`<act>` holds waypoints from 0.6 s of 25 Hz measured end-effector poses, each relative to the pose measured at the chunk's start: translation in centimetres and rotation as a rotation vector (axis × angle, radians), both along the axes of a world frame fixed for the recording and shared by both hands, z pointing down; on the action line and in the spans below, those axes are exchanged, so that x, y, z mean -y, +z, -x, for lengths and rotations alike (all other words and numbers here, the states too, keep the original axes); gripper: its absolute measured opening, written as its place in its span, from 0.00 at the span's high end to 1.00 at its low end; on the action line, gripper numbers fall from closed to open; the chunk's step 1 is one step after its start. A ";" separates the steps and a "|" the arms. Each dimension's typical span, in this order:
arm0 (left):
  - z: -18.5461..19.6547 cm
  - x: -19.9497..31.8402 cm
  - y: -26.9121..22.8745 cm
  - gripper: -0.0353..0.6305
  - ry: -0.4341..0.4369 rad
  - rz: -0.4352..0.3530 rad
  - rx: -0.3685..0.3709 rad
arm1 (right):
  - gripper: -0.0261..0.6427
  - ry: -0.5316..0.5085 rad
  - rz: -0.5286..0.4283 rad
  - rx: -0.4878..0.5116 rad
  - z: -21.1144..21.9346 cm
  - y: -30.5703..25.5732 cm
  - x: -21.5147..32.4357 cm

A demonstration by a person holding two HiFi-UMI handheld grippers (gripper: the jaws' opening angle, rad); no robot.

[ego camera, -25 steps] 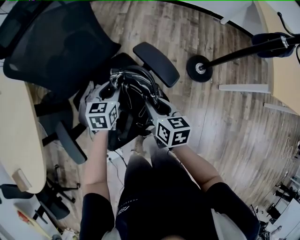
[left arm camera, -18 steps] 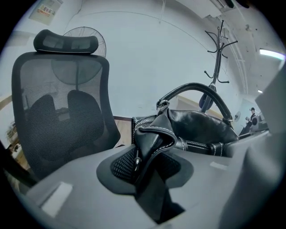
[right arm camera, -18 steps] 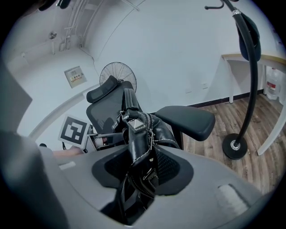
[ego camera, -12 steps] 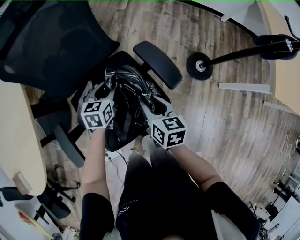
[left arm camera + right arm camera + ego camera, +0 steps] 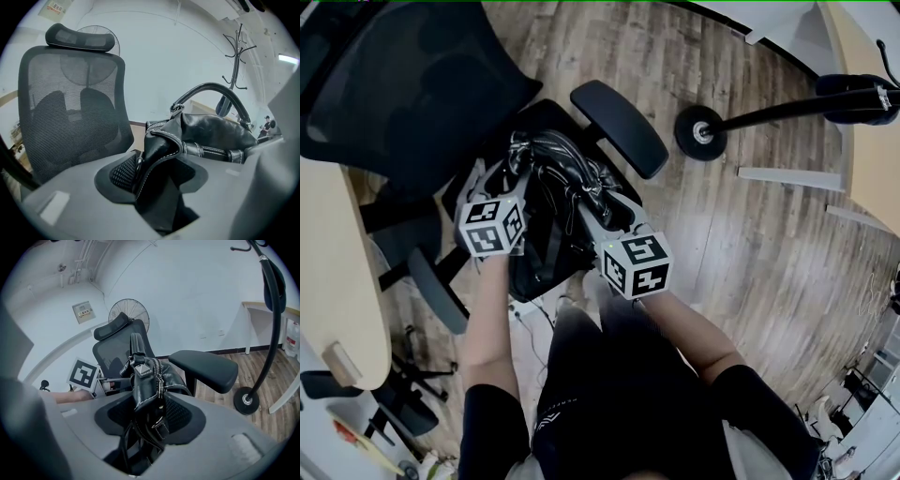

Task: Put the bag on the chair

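Observation:
A black leather bag [image 5: 551,183] with curved handles lies on the seat [image 5: 546,117] of a black mesh office chair [image 5: 412,84]. My left gripper [image 5: 502,175] is at the bag's left end and my right gripper [image 5: 595,202] at its right end. In the left gripper view a folded corner of the bag [image 5: 159,150] sits between the jaws of the left gripper [image 5: 154,176], which are opening, with the mesh pad showing beside it. In the right gripper view the bag's zipped end [image 5: 147,380] stands between the spread pads of the right gripper [image 5: 150,418], also opening.
The chair's right armrest [image 5: 619,127] juts out beside the bag. A coat stand's round base [image 5: 698,131] stands on the wooden floor to the right. Light wooden desks flank the scene, one at the left [image 5: 328,281] and one at the right [image 5: 872,159]. A fan [image 5: 129,310] stands behind the chair.
The bag has sunk onto the chair seat and both grippers have shifted slightly forward and left with it. Both pairs of jaws have spread wider around the bag's ends.

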State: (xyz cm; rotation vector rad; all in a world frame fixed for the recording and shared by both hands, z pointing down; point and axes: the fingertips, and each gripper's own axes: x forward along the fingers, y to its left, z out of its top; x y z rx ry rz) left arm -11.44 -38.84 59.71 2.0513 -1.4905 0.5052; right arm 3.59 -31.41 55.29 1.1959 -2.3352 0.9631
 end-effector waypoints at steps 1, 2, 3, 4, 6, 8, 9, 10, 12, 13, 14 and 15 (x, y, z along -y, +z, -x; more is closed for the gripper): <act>0.2 0.0 0.0 0.61 -0.012 0.003 0.006 | 0.68 -0.005 0.005 -0.001 0.0 0.0 -0.1; 0.4 -0.1 0.0 0.59 -0.024 0.007 0.011 | 0.67 -0.009 0.010 -0.001 0.0 0.0 -0.2; 0.5 -0.1 0.0 0.58 -0.033 0.011 0.015 | 0.66 -0.011 0.013 0.000 -0.1 0.0 -0.3; 0.6 -0.3 0.0 0.58 -0.039 0.015 0.017 | 0.66 -0.013 0.016 0.002 -0.3 0.0 -0.4; 0.8 -0.6 0.0 0.57 -0.042 0.022 0.027 | 0.65 -0.018 0.023 0.006 -0.4 0.0 -0.7; 1.2 -1.0 -0.1 0.58 -0.040 0.031 0.051 | 0.64 -0.029 0.029 0.007 -0.3 0.0 -1.0; 1.3 -1.3 -0.1 0.58 -0.038 0.038 0.066 | 0.64 -0.037 0.032 0.006 -0.2 -0.1 -1.2; 1.5 -1.6 0.0 0.59 -0.036 0.046 0.079 | 0.64 -0.046 0.036 0.005 -0.1 -0.1 -1.5; 1.9 -2.2 0.0 0.59 -0.038 0.059 0.098 | 0.62 -0.062 0.043 0.005 -0.1 -0.2 -2.0; 2.1 -2.4 0.0 0.59 -0.042 0.065 0.105 | 0.62 -0.068 0.045 0.006 -0.1 -0.3 -2.3; 2.3 -2.7 0.0 0.59 -0.044 0.071 0.112 | 0.62 -0.072 0.045 0.008 -0.2 -0.4 -2.6; 2.5 -3.0 -0.1 0.59 -0.045 0.075 0.119 | 0.62 -0.073 0.045 0.010 -0.3 -0.5 -2.8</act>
